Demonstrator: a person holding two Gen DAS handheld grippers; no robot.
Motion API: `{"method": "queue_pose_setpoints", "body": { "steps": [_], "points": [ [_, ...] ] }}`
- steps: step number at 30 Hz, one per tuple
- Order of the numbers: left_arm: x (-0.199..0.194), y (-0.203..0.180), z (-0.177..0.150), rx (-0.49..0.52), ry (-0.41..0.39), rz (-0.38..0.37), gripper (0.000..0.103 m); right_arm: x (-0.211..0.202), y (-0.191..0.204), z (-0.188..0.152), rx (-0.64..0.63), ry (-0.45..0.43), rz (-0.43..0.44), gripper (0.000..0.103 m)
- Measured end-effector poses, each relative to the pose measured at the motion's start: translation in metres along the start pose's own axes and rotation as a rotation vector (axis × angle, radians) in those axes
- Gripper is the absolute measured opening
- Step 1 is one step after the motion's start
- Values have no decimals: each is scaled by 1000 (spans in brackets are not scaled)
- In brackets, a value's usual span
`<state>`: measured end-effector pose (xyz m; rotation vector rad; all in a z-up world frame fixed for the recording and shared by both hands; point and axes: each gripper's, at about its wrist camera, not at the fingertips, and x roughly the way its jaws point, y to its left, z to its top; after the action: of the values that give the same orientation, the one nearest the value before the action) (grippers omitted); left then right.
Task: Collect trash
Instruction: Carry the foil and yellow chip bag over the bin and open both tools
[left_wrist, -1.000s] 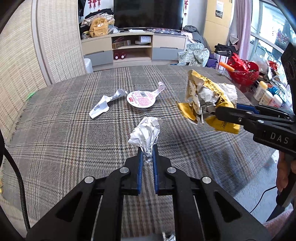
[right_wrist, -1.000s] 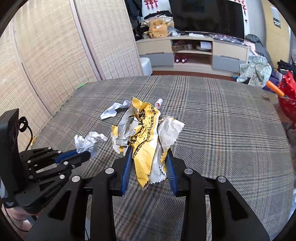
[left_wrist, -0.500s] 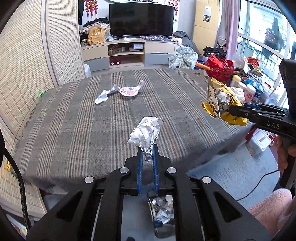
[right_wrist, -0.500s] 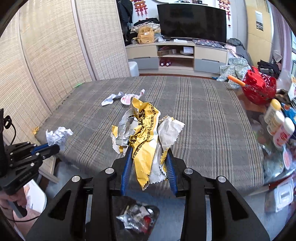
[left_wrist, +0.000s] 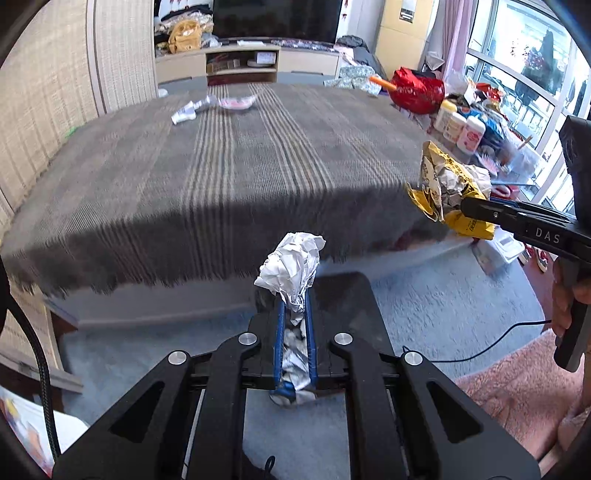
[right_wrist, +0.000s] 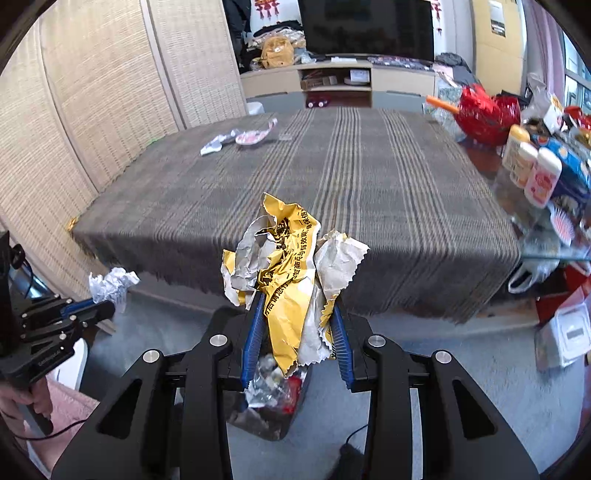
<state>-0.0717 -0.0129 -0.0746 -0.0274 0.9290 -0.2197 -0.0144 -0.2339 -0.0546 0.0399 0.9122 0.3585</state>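
The left gripper (left_wrist: 294, 314) is clamped on a crumpled white paper ball (left_wrist: 291, 267), and the right gripper (right_wrist: 297, 325) pinches a crumpled yellow-and-white printed wrapper (right_wrist: 290, 266). Both are held off the brown plaid tablecloth (right_wrist: 332, 184), above a dark trash bin part-filled with wrappers (right_wrist: 273, 391) on the grey floor, apparently ready for dropping. A torn white scrap (right_wrist: 213, 144) and a round pink-printed foil lid (right_wrist: 251, 137) lie at the table's far side, uncollected.

I see woven screens (right_wrist: 103, 92) on the left wall and a low TV cabinet (right_wrist: 340, 79) under a dark television (right_wrist: 365, 29). Daylight enters through big windows (left_wrist: 532, 70) on the right. Pale blue carpet (left_wrist: 436, 306) covers the floor.
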Motion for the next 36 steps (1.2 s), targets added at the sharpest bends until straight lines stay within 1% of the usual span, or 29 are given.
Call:
{"method": "queue_pose_setpoints", "body": {
  "steps": [7, 11, 16, 19, 21, 29, 31, 32, 33, 34, 35, 36],
  "points": [
    [41, -7, -42, -25, 89, -20, 9, 35, -4, -41, 63, 88, 22, 36],
    [62, -6, -59, -41, 126, -26, 9, 55, -4, -59, 82, 132, 22, 36],
    [86, -5, -72, -52, 162, -46, 9, 81, 0, -78, 101, 181, 43, 36],
    [102, -5, -78, -57, 189, -58, 9, 95, 2, -84, 115, 213, 65, 36],
    [110, -6, -81, -63, 203, -68, 9, 101, 3, -85, 107, 219, 60, 36],
    [133, -3, -81, -73, 225, -82, 9, 122, 6, -85, 111, 251, 81, 37],
    [135, -1, -81, -73, 232, -84, 16, 124, 7, -84, 112, 255, 91, 40],
    [136, -1, -81, -75, 234, -84, 17, 125, 7, -84, 114, 255, 94, 43],
    [138, -1, -81, -75, 239, -79, 21, 126, 7, -83, 115, 255, 92, 47],
    [138, -1, -80, -75, 241, -77, 31, 126, 7, -82, 115, 252, 91, 51],
    [139, 0, -80, -78, 241, -76, 35, 127, 7, -81, 118, 251, 92, 54],
    [139, 0, -80, -81, 241, -76, 40, 127, 6, -80, 123, 249, 93, 62]
  ]
}}
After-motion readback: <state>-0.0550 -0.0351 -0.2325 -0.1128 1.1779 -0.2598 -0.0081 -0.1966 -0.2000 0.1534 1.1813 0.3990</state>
